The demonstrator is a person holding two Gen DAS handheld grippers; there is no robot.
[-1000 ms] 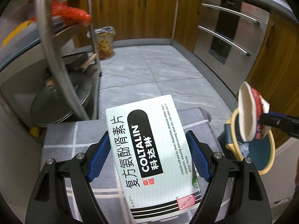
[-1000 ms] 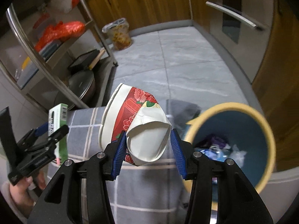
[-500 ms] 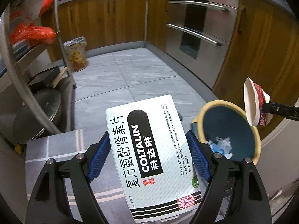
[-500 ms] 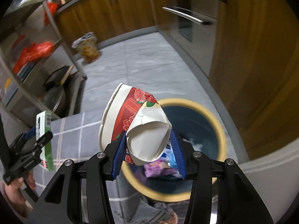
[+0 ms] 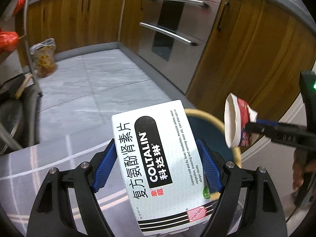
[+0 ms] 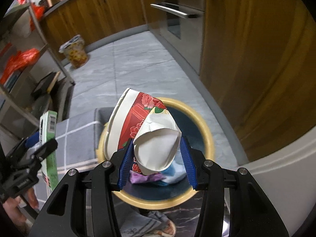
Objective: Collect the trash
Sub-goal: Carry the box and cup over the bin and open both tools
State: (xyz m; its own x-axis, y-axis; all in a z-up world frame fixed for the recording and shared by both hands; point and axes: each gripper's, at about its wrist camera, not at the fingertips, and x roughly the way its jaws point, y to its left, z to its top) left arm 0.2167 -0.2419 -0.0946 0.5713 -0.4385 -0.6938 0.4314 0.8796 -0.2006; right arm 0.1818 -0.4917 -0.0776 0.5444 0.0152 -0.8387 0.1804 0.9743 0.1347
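- Above the yellow-rimmed bin [image 6: 205,136], the right gripper [image 6: 156,158] has its fingers [image 6: 126,162] clenched on a crushed paper cup [image 6: 150,134], red-flowered and white.
- Inside the bin lies crumpled trash [image 6: 158,175].
- Just left of the bin, over a grey checked cloth [image 5: 49,162], the left gripper [image 5: 156,167] grasps a flat medicine box [image 5: 160,169] by its two long edges.

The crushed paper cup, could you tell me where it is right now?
The crushed paper cup is clamped in the right gripper, hanging over the yellow-rimmed bin.
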